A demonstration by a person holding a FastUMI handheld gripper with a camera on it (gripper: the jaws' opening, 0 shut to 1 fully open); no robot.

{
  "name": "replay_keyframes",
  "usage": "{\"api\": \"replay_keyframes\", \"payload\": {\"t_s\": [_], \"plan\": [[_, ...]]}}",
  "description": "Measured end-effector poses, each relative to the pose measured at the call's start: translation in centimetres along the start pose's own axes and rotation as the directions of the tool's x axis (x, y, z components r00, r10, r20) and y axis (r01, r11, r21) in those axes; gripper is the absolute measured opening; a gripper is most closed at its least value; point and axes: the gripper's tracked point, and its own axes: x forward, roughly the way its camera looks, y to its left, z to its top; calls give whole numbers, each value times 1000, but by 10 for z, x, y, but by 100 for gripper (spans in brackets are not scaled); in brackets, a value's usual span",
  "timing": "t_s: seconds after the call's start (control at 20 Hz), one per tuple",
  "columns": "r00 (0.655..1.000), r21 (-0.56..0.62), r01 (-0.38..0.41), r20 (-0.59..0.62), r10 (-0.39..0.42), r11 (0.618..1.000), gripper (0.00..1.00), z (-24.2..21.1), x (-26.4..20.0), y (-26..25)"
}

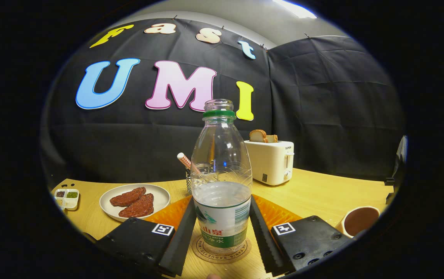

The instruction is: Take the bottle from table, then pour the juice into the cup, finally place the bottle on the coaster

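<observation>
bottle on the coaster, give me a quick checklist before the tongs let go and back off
1. Bottle base on the round coaster: ok, it stands within the ring.
2. Bottle upright: ok, no visible tilt.
3. Tongs grip: cannot tell whether both fingers press the bottle or have just parted; they flank its label closely.
4. Cap: not ok if a spill matters, the neck is open and water remains inside.
5. Cup out of the retreat path: ok, it sits off beyond the right finger.
6. Plate and toaster: ok, both lie beyond the fingers.
</observation>
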Motion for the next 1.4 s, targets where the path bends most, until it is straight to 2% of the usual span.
{"api": "replay_keyframes", "payload": {"t_s": [0.45,0.5,0.6,1.05,1.4], "plan": [[1000,-10,16,-10,-16,1000,80,-5,-4,-3],[1000,-11,13,-15,-13,1000,90,-5,-5,-3],[1000,-14,1,-14,-2,1000,99,-4,-7,0],[999,15,-5,-52,6,1000,99,3,-35,2],[996,-6,-70,-54,69,998,99,36,-92,5]]}}
